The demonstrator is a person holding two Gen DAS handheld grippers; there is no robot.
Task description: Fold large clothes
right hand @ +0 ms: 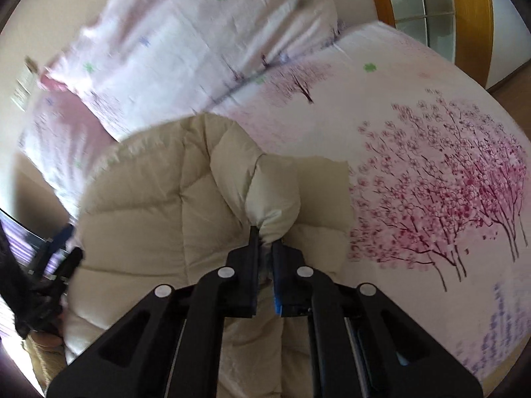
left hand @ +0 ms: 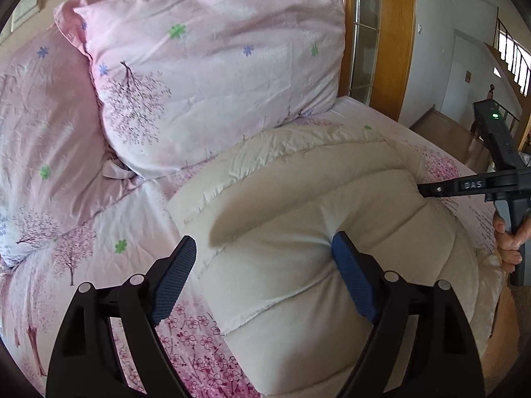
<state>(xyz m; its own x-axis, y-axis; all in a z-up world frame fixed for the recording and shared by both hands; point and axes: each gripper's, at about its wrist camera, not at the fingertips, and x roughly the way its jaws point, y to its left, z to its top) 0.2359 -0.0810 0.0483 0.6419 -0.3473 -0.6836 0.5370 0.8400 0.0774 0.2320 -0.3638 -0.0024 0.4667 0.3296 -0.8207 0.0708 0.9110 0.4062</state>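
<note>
Right gripper fingers are clamped tight on a bunched fold of the cream puffy jacket, pinching it up. Left gripper fingers stand wide apart, one blue pad pressing into the jacket. The jacket lies heaped on the pink blossom-print bed, pillows behind.

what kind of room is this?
Most likely a bedroom at home: a bed with a pink blossom-print cover, two matching pillows, and a staircase through the doorway.
</note>
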